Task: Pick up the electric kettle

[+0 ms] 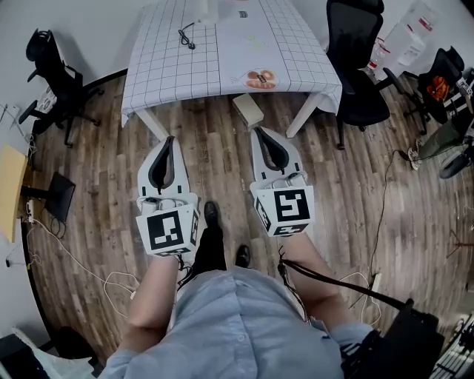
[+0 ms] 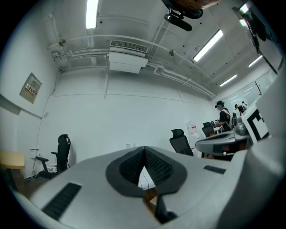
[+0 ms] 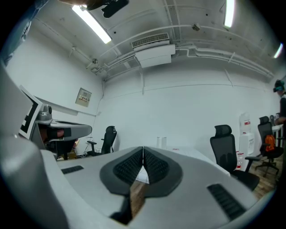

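Note:
A white table with a grid-pattern cloth (image 1: 222, 52) stands ahead of me. At its far end is a pale upright object (image 1: 209, 10), cut off by the picture's edge. The right gripper view shows it as a small white cylinder (image 3: 161, 142), too small to tell whether it is the kettle. My left gripper (image 1: 169, 139) and right gripper (image 1: 261, 132) are side by side above the wooden floor, short of the table's near edge, pointing level toward it. The left gripper (image 2: 144, 148) and right gripper (image 3: 143, 147) both have their jaws together with nothing between them.
A black cable (image 1: 187, 37) and an orange-patterned plate (image 1: 261, 78) lie on the cloth. A pale box (image 1: 248, 109) sits on the floor under the table's near edge. Black office chairs stand at the left (image 1: 55, 81) and right (image 1: 355, 52). Cables trail over the floor (image 1: 89, 274).

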The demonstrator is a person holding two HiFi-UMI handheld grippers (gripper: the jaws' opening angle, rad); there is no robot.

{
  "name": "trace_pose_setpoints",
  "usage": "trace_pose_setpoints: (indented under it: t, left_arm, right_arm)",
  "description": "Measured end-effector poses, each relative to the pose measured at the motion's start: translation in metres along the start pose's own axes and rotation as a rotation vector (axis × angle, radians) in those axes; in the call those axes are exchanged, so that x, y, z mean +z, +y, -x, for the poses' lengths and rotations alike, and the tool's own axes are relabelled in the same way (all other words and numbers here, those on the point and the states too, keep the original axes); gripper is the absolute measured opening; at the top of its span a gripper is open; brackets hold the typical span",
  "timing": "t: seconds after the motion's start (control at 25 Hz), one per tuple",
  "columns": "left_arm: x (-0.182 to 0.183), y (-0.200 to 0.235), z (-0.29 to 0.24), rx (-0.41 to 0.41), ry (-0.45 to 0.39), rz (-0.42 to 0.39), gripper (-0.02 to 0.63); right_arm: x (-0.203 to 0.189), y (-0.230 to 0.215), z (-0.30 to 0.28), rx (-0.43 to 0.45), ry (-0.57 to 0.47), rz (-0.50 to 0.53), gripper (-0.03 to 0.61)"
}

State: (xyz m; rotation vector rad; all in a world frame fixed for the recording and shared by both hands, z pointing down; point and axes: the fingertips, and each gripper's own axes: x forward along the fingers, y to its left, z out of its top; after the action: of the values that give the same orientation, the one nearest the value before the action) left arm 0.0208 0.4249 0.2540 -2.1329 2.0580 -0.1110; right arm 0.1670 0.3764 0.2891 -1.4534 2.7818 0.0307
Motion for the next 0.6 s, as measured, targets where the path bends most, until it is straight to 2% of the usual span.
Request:
trace_pose_setpoints:
  t: [0.28,0.6]
  left_arm:
    - [-0.015,0.050,-0.078,-0.001,-0.004,0.028,0.000]
    - [-0.012,0.101,-0.171,-0.043,-0.050,0.029,0.000]
  right_arm:
    - [-0.001,-0.008,-0.095,-0.010,0.020,0.008,0.002]
    - [0.028,-0.023,-0.199,-0.051,-0.027,0.031,0.002]
